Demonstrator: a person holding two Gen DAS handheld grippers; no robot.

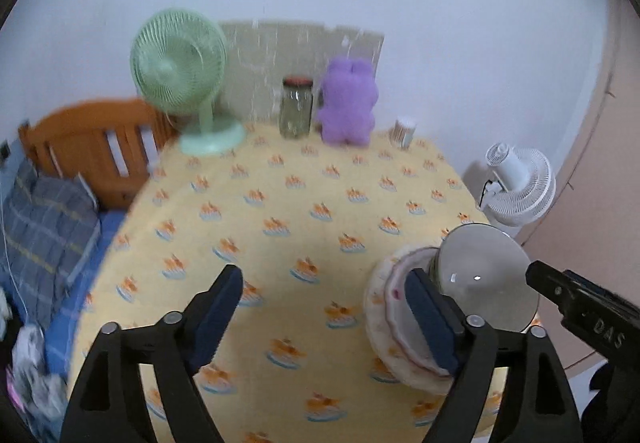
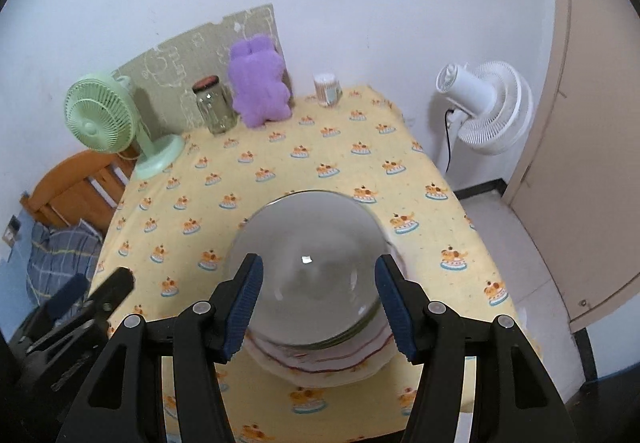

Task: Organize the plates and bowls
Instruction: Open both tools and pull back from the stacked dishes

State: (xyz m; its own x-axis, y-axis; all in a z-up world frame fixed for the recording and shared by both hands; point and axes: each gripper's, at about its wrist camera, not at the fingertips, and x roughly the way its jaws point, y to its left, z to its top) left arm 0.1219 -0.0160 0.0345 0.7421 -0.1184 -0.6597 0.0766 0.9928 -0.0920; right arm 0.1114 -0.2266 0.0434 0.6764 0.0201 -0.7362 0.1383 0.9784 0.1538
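Currently the clear glass bowl [image 2: 316, 267] sits on top of the stacked white plates with red rims [image 2: 320, 357], near the right front edge of the table with the yellow patterned cloth [image 2: 280, 171]. The right gripper [image 2: 318, 307] is spread wide around the bowl, pads apart from it. The left gripper [image 1: 326, 317] is open and empty, just left of the stack.

The left tongs [image 1: 324, 317] gape wide over the yellow patterned tabletop [image 1: 280, 211], gripping nothing. At near right a steel bowl [image 1: 486, 275] sits on stacked plates [image 1: 386, 323], seemingly tilted, though blur hampers judgement. Far back stand a green fan [image 1: 180, 75], glass jar [image 1: 296, 109] and purple plush toy [image 1: 349, 103].
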